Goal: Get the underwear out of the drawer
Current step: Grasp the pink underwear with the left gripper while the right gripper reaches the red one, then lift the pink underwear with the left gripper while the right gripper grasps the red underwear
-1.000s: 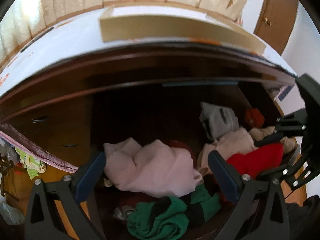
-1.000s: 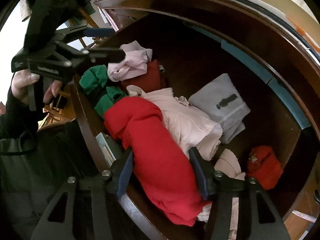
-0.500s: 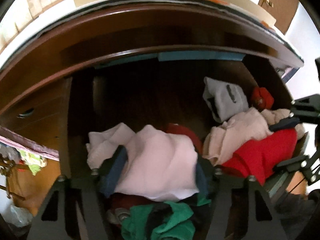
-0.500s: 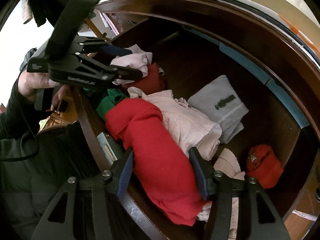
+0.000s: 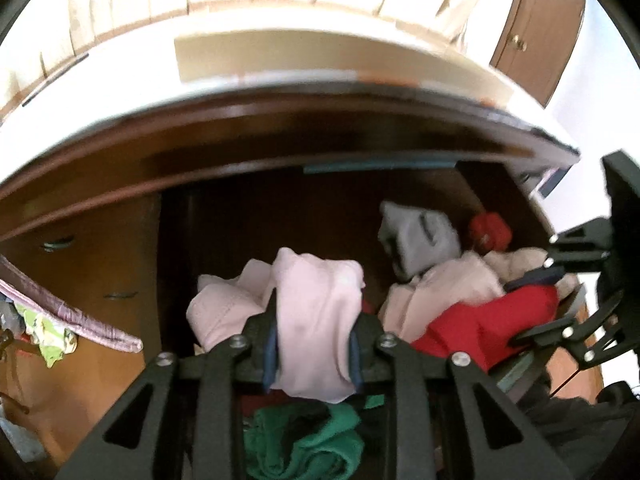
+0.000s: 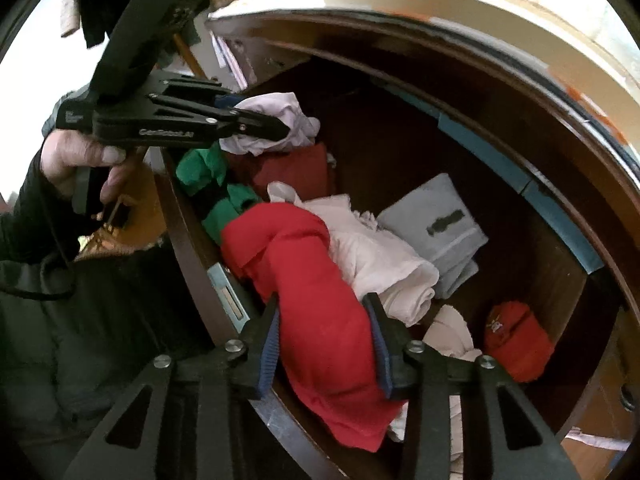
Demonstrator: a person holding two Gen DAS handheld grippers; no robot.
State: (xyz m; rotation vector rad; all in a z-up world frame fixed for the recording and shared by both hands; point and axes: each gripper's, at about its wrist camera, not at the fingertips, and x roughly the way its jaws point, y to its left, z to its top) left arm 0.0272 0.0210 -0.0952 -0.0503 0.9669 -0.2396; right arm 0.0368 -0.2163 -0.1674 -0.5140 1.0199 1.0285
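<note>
Since a second ago, your left gripper [image 5: 312, 354] has gone from wide apart around the pale pink garment [image 5: 316, 320] to pinching a bunched fold of it, and its jaws are closing now with the cloth pressed between the blue pads [image 5: 270, 350]. Your right gripper [image 6: 326, 346] has also narrowed on the red garment [image 6: 316, 280]; its jaws are closing too, and the pads [image 6: 272, 344] press into both sides of the red cloth.

Both pieces are in the open wooden drawer [image 6: 188, 248]. In the left wrist view the pink garment sits toward the left of the pile, gathered up above a green and black garment [image 5: 304, 440] that lies at the near edge. In the right wrist view the red garment drapes over the drawer's front edge, with its lower part hanging outside.

Beside the red garment lies a white crumpled garment [image 6: 384, 260], touching it. Behind that is a folded grey piece [image 6: 436, 232] on the drawer floor. A small red cap [image 6: 516, 340] sits apart in the far right corner. A dark red piece [image 6: 296, 168] lies under the pink one.

Your left hand [image 6: 80, 160], in a dark sleeve, grips the handle of the left tool outside the drawer.
</note>
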